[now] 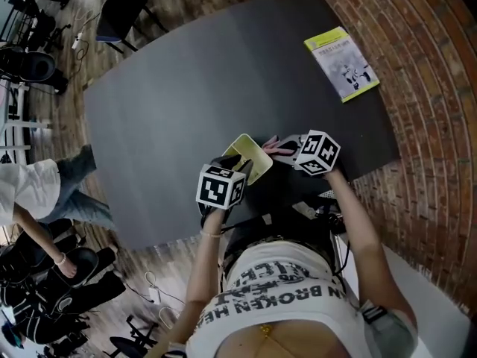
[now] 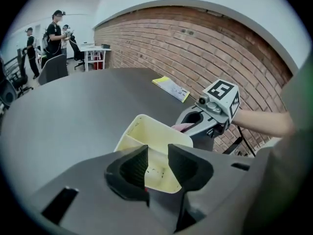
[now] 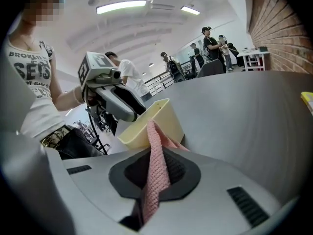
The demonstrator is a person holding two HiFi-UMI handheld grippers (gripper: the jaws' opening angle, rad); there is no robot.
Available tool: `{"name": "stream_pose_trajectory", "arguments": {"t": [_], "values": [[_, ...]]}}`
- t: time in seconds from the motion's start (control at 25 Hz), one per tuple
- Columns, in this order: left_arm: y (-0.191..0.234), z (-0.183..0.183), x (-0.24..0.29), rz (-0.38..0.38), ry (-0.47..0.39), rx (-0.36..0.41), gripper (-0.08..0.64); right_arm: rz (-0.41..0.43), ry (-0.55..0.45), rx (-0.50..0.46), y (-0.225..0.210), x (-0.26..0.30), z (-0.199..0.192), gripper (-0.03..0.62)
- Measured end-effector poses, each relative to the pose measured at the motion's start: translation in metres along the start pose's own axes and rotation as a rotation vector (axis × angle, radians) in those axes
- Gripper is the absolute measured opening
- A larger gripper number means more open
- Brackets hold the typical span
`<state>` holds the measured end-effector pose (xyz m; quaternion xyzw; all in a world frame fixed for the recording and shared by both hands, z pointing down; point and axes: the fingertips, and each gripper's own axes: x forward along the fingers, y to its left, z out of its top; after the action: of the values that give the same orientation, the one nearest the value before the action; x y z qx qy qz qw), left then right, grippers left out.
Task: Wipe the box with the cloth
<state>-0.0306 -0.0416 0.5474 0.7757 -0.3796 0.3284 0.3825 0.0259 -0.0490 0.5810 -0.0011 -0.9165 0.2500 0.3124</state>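
Note:
A pale yellow box stands near the front edge of the dark table. In the left gripper view, my left gripper hangs just above the box. Its jaws stand apart, and the box's inside shows through the gap without touching the pads. My right gripper is shut on a pink cloth. The cloth's free end lies against the box's side. In the head view, the right gripper sits just right of the box, with the cloth between them. The left gripper is at the box's near side.
A yellow-green booklet lies at the table's far right corner. A brick wall runs along the right. Office chairs and a person are on the floor to the left. The table's front edge is right under the grippers.

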Motion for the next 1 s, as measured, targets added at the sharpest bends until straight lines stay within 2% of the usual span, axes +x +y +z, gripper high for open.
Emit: {"name": "stream_pose_trajectory", "arguments": {"t": [0.24,0.44,0.56,0.76,1.0], "values": [[0.005,-0.008,-0.005,0.030,0.113,0.032,0.127,0.013,-0.012,-0.010,0.012,0.007,-0.002,0.017],[0.006,-0.011,-0.005,-0.052,0.113,-0.057,0.127,-0.001,-0.028,-0.010,0.017,0.007,-0.004,0.017],[0.010,-0.012,-0.007,-0.075,0.112,-0.077,0.127,-0.019,-0.045,-0.014,0.021,0.010,-0.003,0.017],[0.017,-0.007,-0.008,-0.040,0.145,0.025,0.105,-0.032,-0.087,0.015,0.030,0.017,-0.001,0.017],[0.027,-0.007,-0.013,-0.001,0.213,0.154,0.103,-0.042,-0.105,0.004,0.041,0.032,0.003,0.017]]}}
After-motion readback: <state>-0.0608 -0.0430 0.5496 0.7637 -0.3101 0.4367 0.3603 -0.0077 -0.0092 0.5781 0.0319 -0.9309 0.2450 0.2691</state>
